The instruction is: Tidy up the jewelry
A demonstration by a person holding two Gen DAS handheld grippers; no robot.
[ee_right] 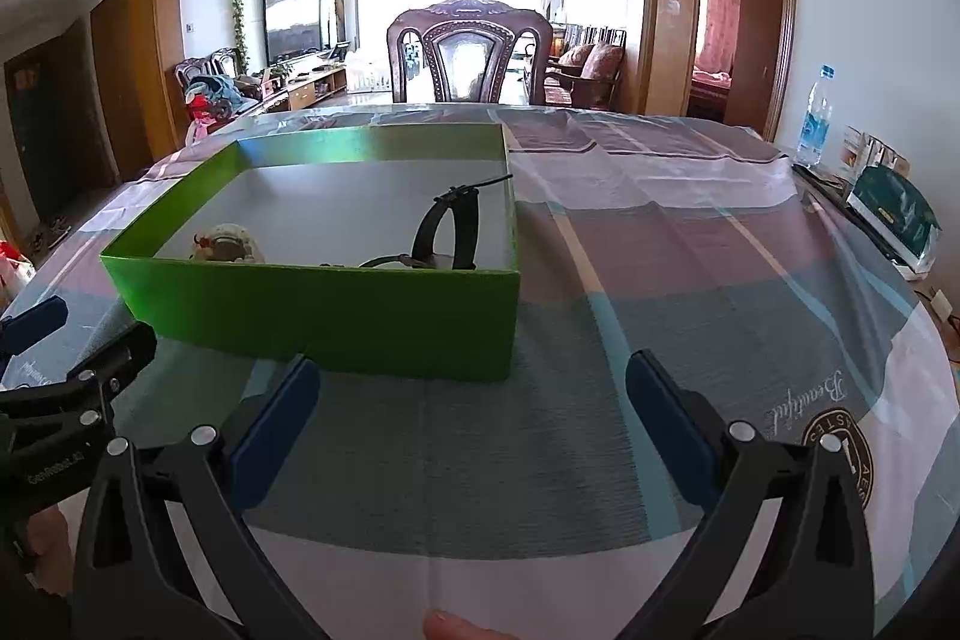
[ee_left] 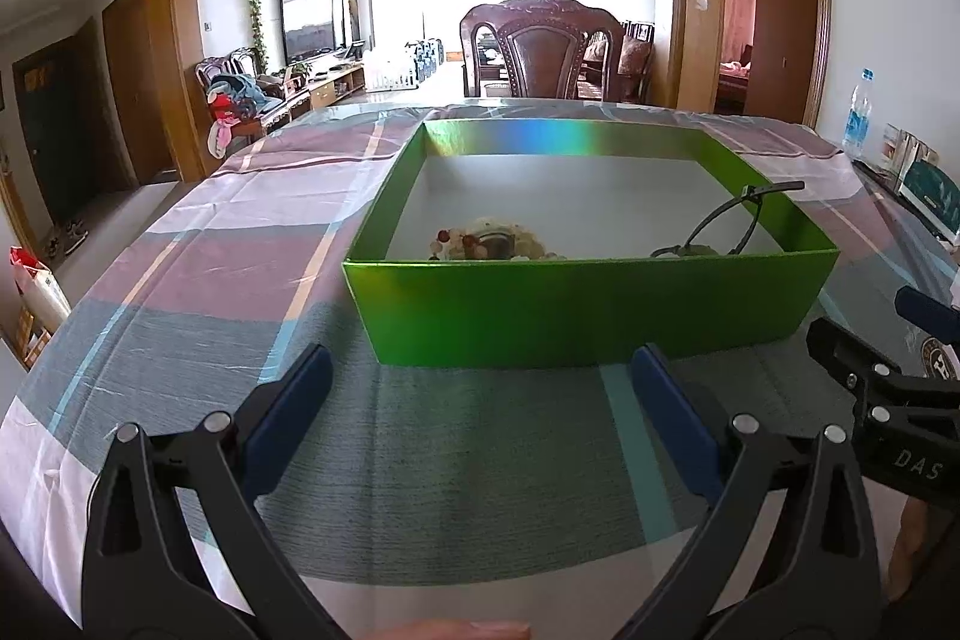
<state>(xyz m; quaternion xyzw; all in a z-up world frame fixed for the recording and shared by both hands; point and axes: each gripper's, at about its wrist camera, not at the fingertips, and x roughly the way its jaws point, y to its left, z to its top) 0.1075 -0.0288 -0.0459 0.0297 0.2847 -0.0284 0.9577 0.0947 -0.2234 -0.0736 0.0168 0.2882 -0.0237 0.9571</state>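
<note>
Left wrist view: left gripper [ee_left: 480, 400] and right gripper [ee_right: 471, 403] jaws gape wide, holding nothing.

The green box's [ee_left: 576, 307] near wall hides the lower part of the bead bracelets [ee_left: 480, 241] and the foot of the black watch strap [ee_right: 447, 226]. Beads too small to count. The water bottle's [ee_right: 813, 124] label is unreadable, and the right gripper [ee_left: 900, 340] is cut off by the left view's edge
</note>
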